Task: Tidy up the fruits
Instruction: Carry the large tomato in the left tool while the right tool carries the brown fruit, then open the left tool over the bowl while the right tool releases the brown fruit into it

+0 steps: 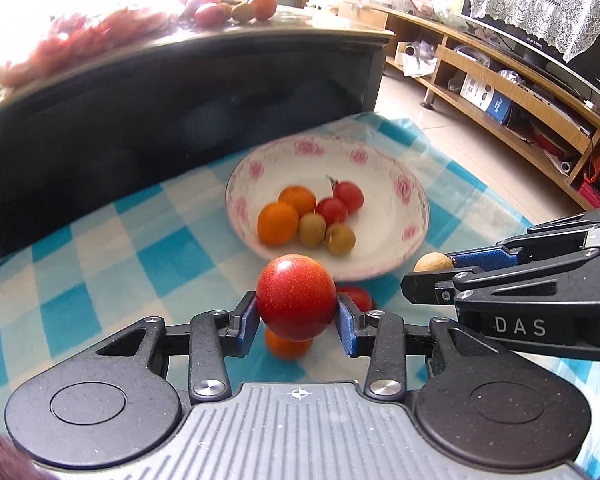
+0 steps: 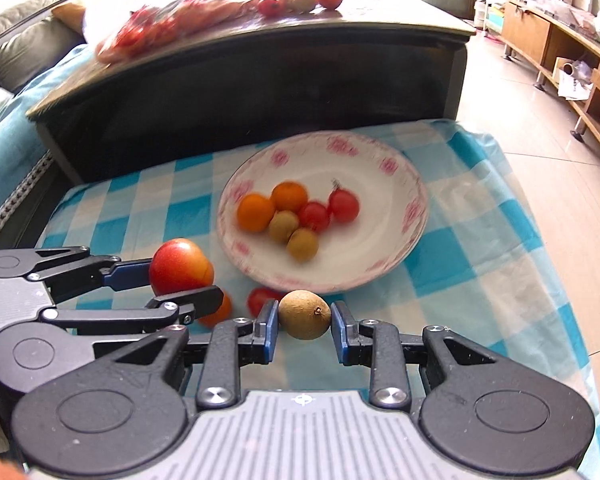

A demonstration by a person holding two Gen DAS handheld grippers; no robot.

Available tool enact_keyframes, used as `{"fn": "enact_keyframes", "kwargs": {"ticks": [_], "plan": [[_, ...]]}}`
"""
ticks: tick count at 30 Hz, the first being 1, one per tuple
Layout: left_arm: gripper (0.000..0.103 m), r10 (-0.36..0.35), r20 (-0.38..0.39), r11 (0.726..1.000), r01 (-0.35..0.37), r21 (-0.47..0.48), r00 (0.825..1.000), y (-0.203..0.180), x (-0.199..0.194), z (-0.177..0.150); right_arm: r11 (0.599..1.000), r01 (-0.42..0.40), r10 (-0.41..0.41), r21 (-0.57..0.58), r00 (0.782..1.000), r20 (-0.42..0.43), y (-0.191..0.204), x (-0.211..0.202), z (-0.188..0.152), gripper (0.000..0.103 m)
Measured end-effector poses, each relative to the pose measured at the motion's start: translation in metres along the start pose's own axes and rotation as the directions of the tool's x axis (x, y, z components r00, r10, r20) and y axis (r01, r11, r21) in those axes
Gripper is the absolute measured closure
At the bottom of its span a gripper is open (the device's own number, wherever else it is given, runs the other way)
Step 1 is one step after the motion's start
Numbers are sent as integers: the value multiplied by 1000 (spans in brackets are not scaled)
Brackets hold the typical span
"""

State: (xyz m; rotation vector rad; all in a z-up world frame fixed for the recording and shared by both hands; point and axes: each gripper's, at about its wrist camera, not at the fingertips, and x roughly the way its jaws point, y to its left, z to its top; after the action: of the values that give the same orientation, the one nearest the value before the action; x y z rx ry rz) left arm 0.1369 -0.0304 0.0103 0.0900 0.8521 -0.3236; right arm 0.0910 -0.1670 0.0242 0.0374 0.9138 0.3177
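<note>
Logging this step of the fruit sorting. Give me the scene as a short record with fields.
surface: blue checked cloth
bowl: two oranges, two red fruits, two brown fruits
left tool: shut on red plum, lifted short of the bowl
right tool: brown fruit between its fingers, right finger looks slightly apart
loose on cloth: orange, red fruit
behind: dark table with more fruit

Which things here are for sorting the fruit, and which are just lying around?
For the job:
- red fruit in the left gripper
- brown fruit in the right gripper
- flowered bowl with six fruits
- small orange and tomato on the cloth

Just lying around:
- television
- wooden shelf
- dark table
</note>
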Motion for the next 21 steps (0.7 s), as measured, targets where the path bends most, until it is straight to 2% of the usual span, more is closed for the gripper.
{"fn": "enact_keyframes", "kwargs": {"ticks": [13, 17, 19, 21], "plan": [[55, 0, -26, 1000, 0, 31, 1000, -6, 37, 29, 1000, 29, -29, 10, 999, -14, -28, 32, 33, 70], [54, -41, -33, 999, 42, 30, 999, -12, 43, 32, 1000, -17, 17, 17, 1000, -19, -29, 39, 40, 70], [54, -10, -29, 998, 11, 64, 1000, -19, 44, 33, 1000, 12, -12, -5, 1000, -9, -25, 40, 41, 70], [53, -20, -32, 998, 22, 63, 999, -19, 46, 33, 1000, 6, -6, 3, 1000, -14, -27, 42, 42, 70]]}}
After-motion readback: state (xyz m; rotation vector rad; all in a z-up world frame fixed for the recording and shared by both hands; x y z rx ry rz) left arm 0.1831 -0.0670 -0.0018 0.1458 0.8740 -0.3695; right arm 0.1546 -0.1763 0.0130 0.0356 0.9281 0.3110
